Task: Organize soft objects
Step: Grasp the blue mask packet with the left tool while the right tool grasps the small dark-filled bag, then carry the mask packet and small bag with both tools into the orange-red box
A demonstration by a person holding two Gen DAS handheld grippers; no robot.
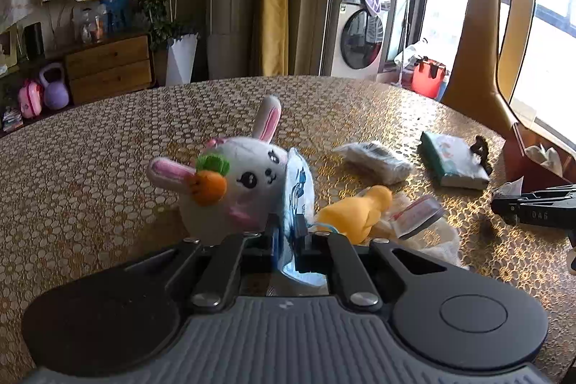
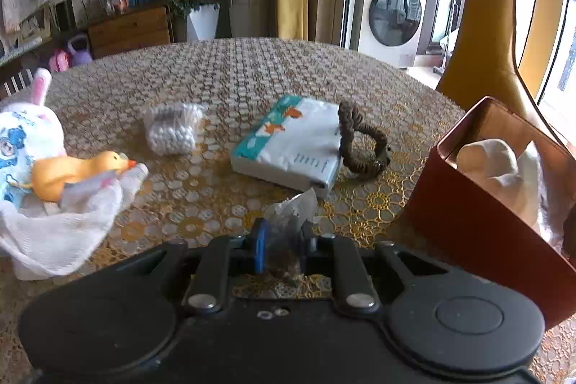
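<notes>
My left gripper [image 1: 288,236] is clamped on the blue-print pouch [image 1: 297,189], which leans on the bunny [image 1: 237,182] mid-table; thin, limp film, so I judge it will sag and could slip. My right gripper [image 2: 282,240] is pinched on a clear sachet [image 2: 288,222] (dark bits inside), feather-light and crinkly, near the red box [image 2: 478,225]. Grip at the sealed edges; duck [image 2: 72,173] and cloth [image 2: 61,233] look squashy, best taken mid-body

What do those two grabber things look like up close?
Both are black. The left gripper has flat black link bars with shiny silver rivets, a ribbed grey body and a round black disc on each side. The right gripper has the same bars, rivets and discs, but its body looks black, and one finger carries a blue pad.
</notes>
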